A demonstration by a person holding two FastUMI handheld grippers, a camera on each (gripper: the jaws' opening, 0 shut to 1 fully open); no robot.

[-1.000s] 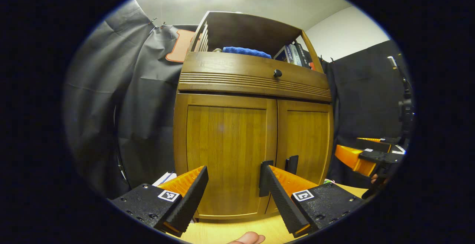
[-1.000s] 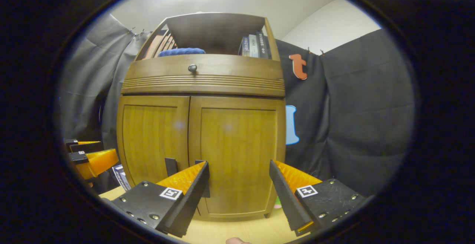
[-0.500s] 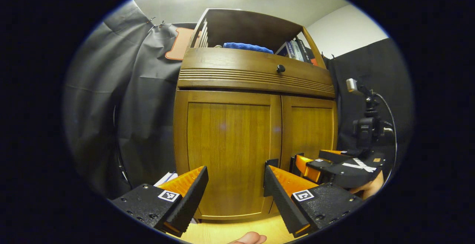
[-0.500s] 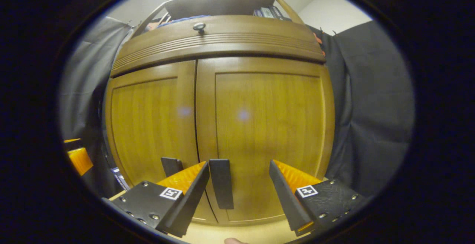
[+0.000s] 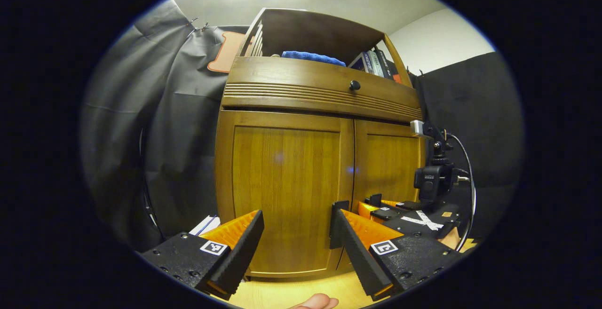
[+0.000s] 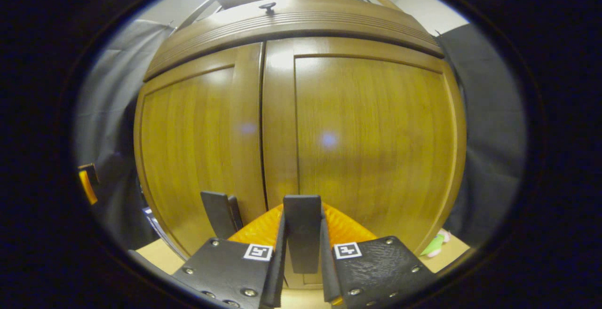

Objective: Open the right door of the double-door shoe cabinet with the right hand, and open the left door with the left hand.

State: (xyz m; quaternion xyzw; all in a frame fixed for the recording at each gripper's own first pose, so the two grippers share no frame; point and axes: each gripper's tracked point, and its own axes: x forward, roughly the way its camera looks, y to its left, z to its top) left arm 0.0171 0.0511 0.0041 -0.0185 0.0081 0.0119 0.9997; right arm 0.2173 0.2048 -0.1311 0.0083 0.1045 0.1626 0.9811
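Right claw (image 6: 302, 271) closed in, now clamped on right door handle (image 6: 303, 233); left claw (image 5: 296, 243) wide, empty. Off-arc pull risks slip.

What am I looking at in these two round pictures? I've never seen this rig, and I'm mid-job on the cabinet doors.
A person holds a two-finger tool in each hand; a camera rides on each and looks out along its fingers. In the right gripper view, the right tool has its black pads closed on the right door's handle; the left door's handle stands beside it, untouched. In the left gripper view, the left tool is open, hanging before the left door, which is shut like the right door. There you also see the right tool at its handle. The shoe cabinet stands on a pale wooden surface.
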